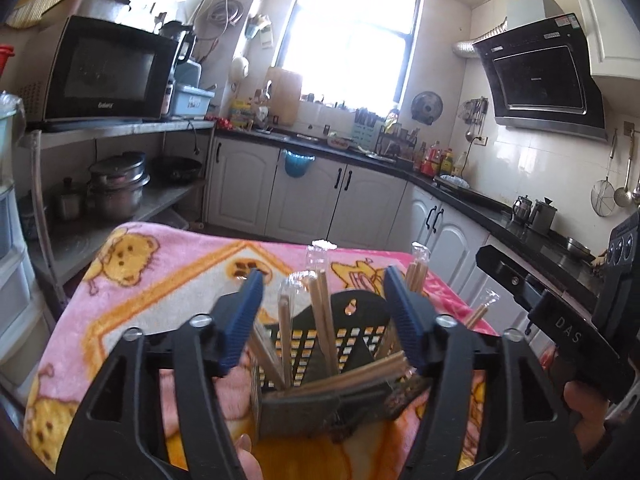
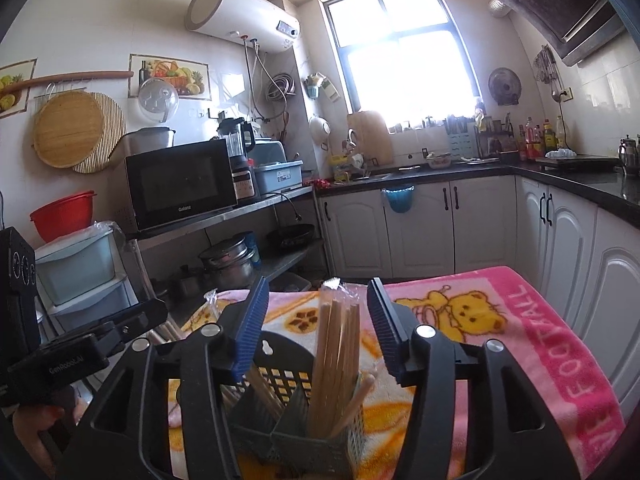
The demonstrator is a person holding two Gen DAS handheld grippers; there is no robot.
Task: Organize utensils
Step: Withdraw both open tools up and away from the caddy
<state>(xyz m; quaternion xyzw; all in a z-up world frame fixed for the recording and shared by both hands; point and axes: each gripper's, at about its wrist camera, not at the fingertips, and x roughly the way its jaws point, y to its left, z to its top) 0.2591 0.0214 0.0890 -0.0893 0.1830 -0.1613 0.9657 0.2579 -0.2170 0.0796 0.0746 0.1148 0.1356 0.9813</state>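
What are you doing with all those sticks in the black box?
A person holds a two-finger tool in each hand and is sorting chopsticks into a black utensil holder that sits on a pink teddy-bear blanket. Wrapped wooden chopsticks stand in its compartments. The right tool and the left tool are both open, with the holder and chopsticks seen between their blue fingers, and neither is gripping anything right now.

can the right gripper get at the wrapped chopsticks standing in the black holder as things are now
Probably yes. The right gripper is open, and the wrapped chopsticks stand upright in the black holder right between its fingers, with nothing in front of them.
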